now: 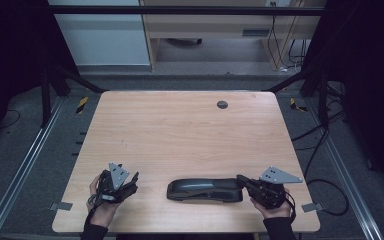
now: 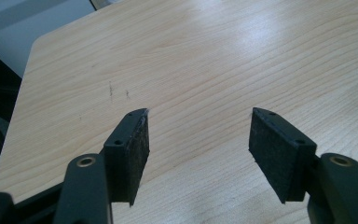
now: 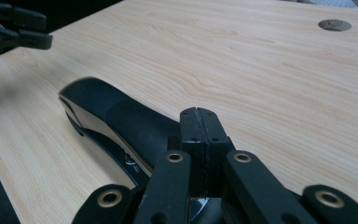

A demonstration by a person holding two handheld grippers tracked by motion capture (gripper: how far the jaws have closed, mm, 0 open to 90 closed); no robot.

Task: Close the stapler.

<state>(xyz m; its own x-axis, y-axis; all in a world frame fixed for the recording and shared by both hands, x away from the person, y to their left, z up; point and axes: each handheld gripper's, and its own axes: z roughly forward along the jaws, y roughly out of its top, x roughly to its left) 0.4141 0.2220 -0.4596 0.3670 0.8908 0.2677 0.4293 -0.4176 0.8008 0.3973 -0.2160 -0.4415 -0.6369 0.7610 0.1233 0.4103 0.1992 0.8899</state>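
Observation:
A black stapler point(image 1: 205, 190) lies lengthwise near the front edge of the wooden table point(image 1: 180, 130). My right gripper point(image 1: 241, 180) sits at its right end, jaws pointing left. In the right gripper view its pads point(image 3: 198, 114) are pressed flat together above the rear of the stapler point(image 3: 121, 121), with nothing between them. My left gripper point(image 1: 133, 180) rests at the front left, a short gap from the stapler's left end. Its jaws point(image 2: 199, 121) stand wide apart over bare wood. The left gripper point(image 3: 14, 28) also shows at the far corner of the right gripper view.
A round grey cable grommet point(image 1: 222, 104) sits in the tabletop near the far edge, also seen as a grommet point(image 3: 334, 24) in the right gripper view. Metal rails point(image 1: 25, 155) run along both sides on the floor. Cables point(image 1: 325, 145) lie right of the table.

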